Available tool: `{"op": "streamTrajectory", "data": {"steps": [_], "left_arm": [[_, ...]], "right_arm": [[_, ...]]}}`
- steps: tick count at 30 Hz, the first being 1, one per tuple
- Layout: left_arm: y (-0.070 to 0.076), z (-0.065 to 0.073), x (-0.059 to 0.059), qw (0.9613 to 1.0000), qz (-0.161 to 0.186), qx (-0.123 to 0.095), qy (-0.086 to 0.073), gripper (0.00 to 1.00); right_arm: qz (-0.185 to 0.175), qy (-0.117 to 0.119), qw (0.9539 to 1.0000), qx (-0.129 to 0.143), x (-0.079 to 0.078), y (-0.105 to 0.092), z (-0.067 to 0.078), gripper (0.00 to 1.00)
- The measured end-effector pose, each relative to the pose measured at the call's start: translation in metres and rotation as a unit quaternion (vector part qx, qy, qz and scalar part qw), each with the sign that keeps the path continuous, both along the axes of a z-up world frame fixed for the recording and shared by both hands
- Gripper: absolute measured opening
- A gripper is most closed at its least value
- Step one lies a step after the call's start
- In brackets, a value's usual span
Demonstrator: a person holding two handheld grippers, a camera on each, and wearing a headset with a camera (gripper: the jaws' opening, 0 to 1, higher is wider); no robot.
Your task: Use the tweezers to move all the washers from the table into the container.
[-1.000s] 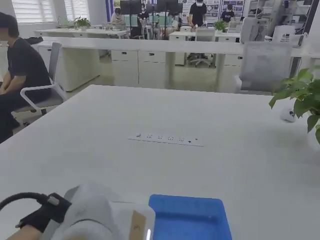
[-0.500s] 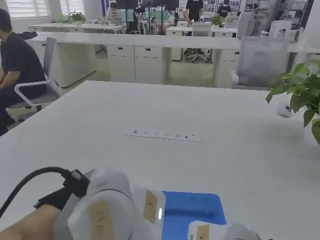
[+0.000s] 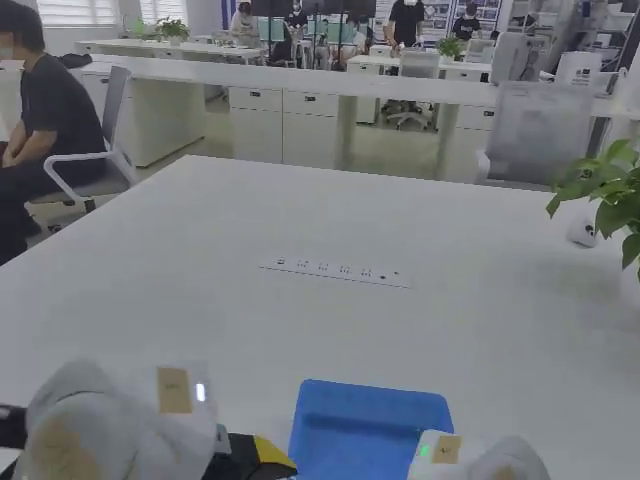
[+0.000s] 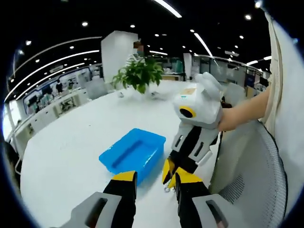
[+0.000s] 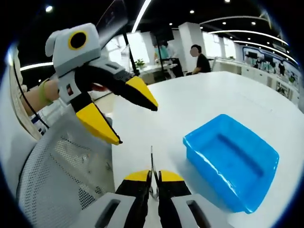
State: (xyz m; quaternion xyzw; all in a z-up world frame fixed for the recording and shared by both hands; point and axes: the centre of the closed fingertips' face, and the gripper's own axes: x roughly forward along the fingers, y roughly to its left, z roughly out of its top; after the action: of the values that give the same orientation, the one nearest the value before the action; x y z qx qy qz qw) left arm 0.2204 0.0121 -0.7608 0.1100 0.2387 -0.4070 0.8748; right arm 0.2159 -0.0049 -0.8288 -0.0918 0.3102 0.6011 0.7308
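A blue plastic container [image 3: 370, 430] stands on the white table near its front edge, also seen as an empty blue tub [image 4: 133, 153] [image 5: 230, 161]. My right gripper [image 5: 155, 178] is shut on thin metal tweezers [image 5: 152, 164] that point forward, left of the container. From the left gripper view, the right gripper [image 4: 172, 173] hangs with its yellow jaws together just right of the container. My left gripper [image 4: 156, 183] stands open with nothing between its jaws; it appears as the left gripper [image 5: 128, 114] with spread yellow jaws. Both bodies sit low in the head view: left gripper [image 3: 265, 458], right gripper's white body [image 3: 470, 460].
A white power strip [image 3: 335, 270] lies mid-table. A potted plant [image 3: 600, 195] and a small white object [image 3: 583, 232] are at the right edge. A mesh chair [image 4: 251, 185] is close behind the grippers. A person [image 3: 45, 110] sits at the far left.
In the head view the left gripper's body has dropped lower and leftwards. The right gripper's body has come up at the bottom right beside the container. The camera also shifted.
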Motion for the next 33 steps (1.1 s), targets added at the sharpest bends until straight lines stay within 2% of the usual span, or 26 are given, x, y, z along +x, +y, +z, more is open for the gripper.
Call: {"op": "streamTrajectory", "data": {"steps": [1,3,5,7,8,10,12,13,15,19,20,22,24,26,28,29,33], "left_arm": [[0.006,-0.004,-0.001,0.9998,0.018,0.000,0.005,0.32],[0.018,-0.008,-0.001,0.9989,0.048,0.003,-0.004,0.34],[0.024,-0.007,-0.004,0.9971,0.074,-0.015,-0.008,0.38],[0.024,-0.001,-0.008,0.9952,0.084,-0.046,-0.017,0.40],[0.023,0.002,-0.011,0.9937,0.091,-0.064,-0.015,0.40],[0.026,0.003,-0.013,0.9925,0.101,-0.065,-0.020,0.40],[0.030,0.003,-0.013,0.9905,0.116,-0.068,-0.029,0.42],[0.033,0.003,-0.012,0.9884,0.129,-0.075,-0.028,0.45],[0.035,0.002,-0.011,0.9867,0.139,-0.081,-0.024,0.55],[0.041,0.008,-0.007,0.9817,0.160,-0.094,-0.043,0.71],[0.045,0.012,-0.005,0.9780,0.173,-0.106,-0.046,0.73],[0.051,0.014,-0.004,0.9735,0.185,-0.125,-0.047,0.78],[0.057,0.016,-0.004,0.9682,0.203,-0.136,-0.053,0.82],[0.058,0.018,-0.005,0.9665,0.207,-0.140,-0.057,0.87],[0.058,0.020,-0.004,0.9661,0.209,-0.135,-0.069,0.88],[0.058,0.022,-0.003,0.9670,0.205,-0.125,-0.085,0.89],[0.062,0.020,-0.002,0.9681,0.207,-0.103,-0.097,0.93]], "right_arm": [[-0.004,0.006,1.0000,0.003,0.000,-0.001,0.000,0.02],[-0.012,0.009,0.9999,0.006,0.002,-0.003,0.000,0.02],[-0.025,0.021,0.9994,0.014,0.003,-0.005,0.001,0.02],[-0.039,0.033,0.9984,0.025,0.003,-0.008,0.001,0.02],[-0.049,0.047,0.9971,0.033,0.003,-0.010,0.002,0.02],[-0.064,0.065,0.9946,0.050,0.004,-0.013,0.006,0.02],[-0.071,0.069,0.9930,0.064,0.005,-0.016,0.012,0.02],[-0.077,0.072,0.9917,0.074,0.007,-0.018,0.017,0.02],[-0.088,0.076,0.9896,0.085,0.010,-0.023,0.026,0.03],[-0.103,0.071,0.9871,0.101,0.017,-0.031,0.043,0.03],[-0.105,0.065,0.9873,0.100,0.020,-0.034,0.048,0.03],[-0.106,0.052,0.9882,0.097,0.025,-0.038,0.055,0.03],[-0.108,0.043,0.9885,0.096,0.031,-0.042,0.062,0.03],[-0.114,0.032,0.9882,0.097,0.038,-0.046,0.069,0.03],[-0.120,0.022,0.9879,0.096,0.048,-0.049,0.075,0.03],[-0.123,0.017,0.9876,0.096,0.052,-0.051,0.077,0.03],[-0.142,0.000,0.9861,0.087,0.072,-0.057,0.080,0.03]]}}
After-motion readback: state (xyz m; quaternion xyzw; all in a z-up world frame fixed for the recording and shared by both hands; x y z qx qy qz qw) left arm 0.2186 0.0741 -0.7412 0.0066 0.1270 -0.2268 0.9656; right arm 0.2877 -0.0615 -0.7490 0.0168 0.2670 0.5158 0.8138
